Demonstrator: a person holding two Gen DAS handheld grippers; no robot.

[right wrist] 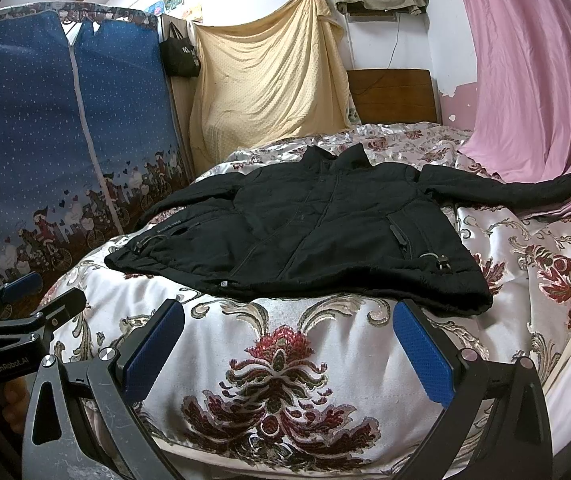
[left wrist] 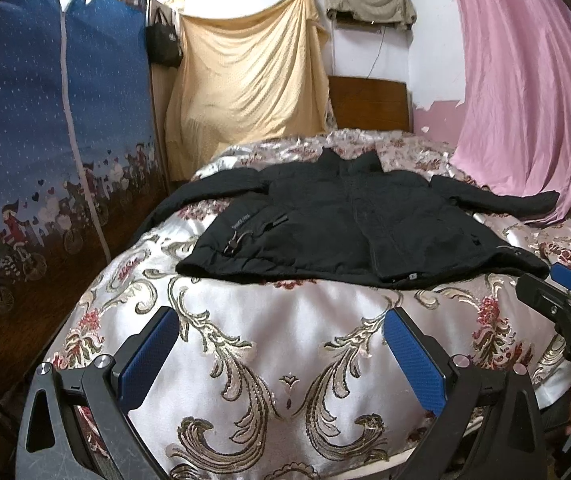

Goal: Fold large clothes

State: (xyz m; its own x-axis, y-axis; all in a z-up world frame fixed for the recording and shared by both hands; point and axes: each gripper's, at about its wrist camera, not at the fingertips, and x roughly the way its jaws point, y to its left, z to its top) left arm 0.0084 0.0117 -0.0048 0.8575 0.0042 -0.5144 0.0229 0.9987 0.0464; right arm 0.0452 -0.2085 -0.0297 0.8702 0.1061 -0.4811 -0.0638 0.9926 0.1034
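A black zip-up jacket lies spread flat on the bed, front up, collar toward the headboard and both sleeves stretched out sideways. The right wrist view shows the same jacket closer. My left gripper hovers open over the bedspread, short of the jacket's hem, nothing between its blue pads. My right gripper is open too, just before the hem, and empty. The right gripper also shows at the right edge of the left wrist view, and the left gripper at the left edge of the right wrist view.
The bed carries a shiny floral bedspread. A blue fabric wardrobe stands on the left. A yellow cloth hangs behind, beside a wooden headboard. A pink curtain drapes onto the bed's right side.
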